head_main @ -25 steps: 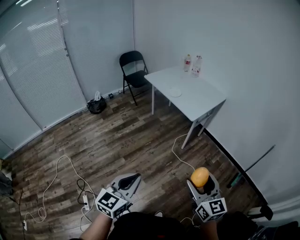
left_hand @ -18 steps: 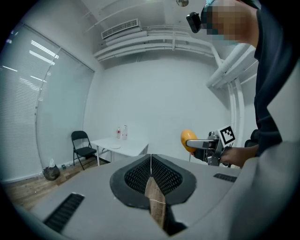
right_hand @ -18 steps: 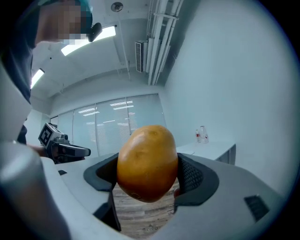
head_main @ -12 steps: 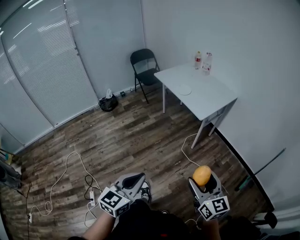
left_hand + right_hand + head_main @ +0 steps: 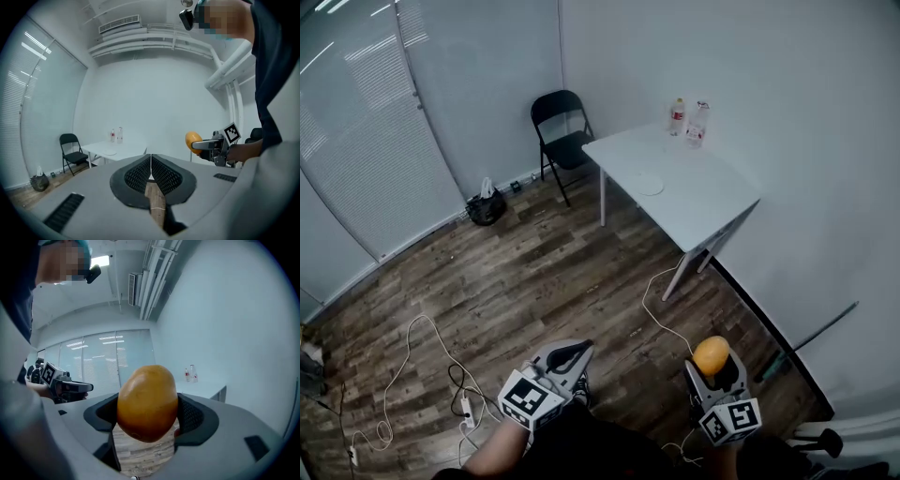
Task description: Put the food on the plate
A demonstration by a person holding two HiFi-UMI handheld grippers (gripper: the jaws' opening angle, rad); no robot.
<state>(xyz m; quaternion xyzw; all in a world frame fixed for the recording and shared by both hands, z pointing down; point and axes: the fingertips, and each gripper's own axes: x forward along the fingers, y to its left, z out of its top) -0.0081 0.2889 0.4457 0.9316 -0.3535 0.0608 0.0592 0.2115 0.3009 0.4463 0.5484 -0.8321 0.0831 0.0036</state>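
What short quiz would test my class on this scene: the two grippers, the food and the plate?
1. True or false: the left gripper has its jaws shut with nothing between them.
2. What does the right gripper hold? A: a spoon. B: an orange-yellow fruit. C: a cup.
3. Fill in: the plate lies on the white ____, which also bears two bottles.
Key: 1 true; 2 B; 3 table.

White table [image 5: 705, 201] is standing against the wall, carrying a plate [image 5: 650, 184] and two bottles [image 5: 678, 115] (upright, at the far edge).
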